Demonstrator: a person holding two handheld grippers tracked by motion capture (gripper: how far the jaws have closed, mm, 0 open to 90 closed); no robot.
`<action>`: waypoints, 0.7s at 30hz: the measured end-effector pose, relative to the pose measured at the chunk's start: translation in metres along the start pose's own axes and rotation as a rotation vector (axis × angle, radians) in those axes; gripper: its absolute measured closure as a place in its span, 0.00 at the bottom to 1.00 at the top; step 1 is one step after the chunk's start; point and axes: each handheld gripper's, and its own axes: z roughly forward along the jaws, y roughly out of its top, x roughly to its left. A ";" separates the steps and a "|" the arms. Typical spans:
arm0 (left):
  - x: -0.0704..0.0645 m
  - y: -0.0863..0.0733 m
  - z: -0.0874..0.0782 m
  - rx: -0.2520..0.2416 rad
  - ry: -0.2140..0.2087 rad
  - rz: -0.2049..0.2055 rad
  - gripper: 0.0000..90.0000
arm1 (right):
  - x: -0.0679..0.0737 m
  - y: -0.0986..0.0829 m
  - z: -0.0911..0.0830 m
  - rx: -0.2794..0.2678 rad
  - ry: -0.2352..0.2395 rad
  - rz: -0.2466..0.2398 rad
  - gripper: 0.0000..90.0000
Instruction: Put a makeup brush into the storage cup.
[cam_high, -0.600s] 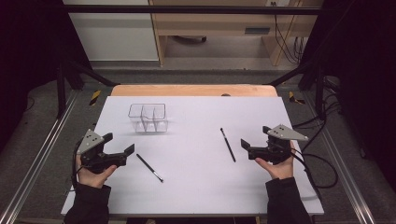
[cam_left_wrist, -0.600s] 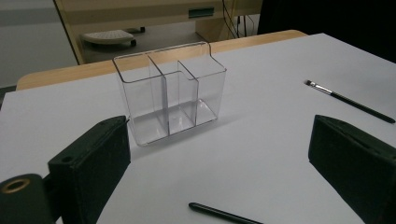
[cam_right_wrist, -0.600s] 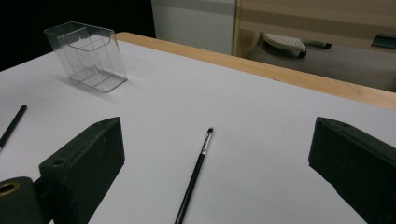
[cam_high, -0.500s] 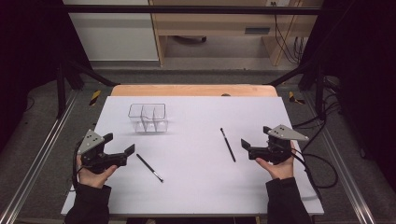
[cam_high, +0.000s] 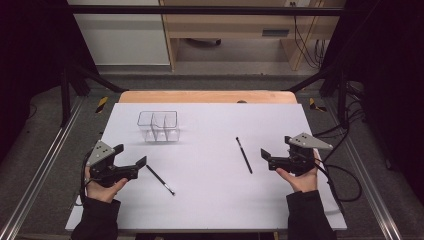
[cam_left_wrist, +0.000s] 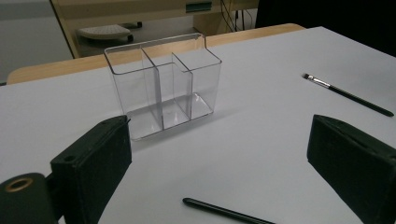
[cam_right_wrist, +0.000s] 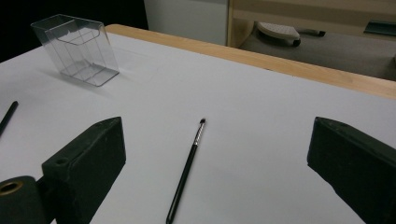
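At the near edge, two hands each hold one gripper above the white desk (cam_high: 210, 200). The left gripper (cam_high: 131, 161) has its jaws spread apart and holds nothing; a thin black stick (cam_high: 160, 179) lies on the desk just beside its tip. The right gripper (cam_high: 265, 155) is likewise spread and empty – a slim black brush (cam_high: 244, 155) lies just beside it, toward the centre. Farther back, left of centre, a clear three-compartment organiser (cam_high: 158, 125) stands upright and empty, well apart from both grippers.
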 end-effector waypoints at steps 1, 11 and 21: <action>-0.001 0.000 0.000 0.001 -0.001 0.003 0.06 | 0.001 0.000 0.001 0.010 -0.001 0.001 0.05; -0.003 -0.001 0.003 0.010 -0.003 0.006 0.07 | 0.010 0.003 0.012 0.062 -0.008 -0.030 0.06; -0.005 -0.002 0.006 0.022 -0.006 0.015 0.07 | 0.018 0.011 0.021 0.120 -0.013 -0.037 0.08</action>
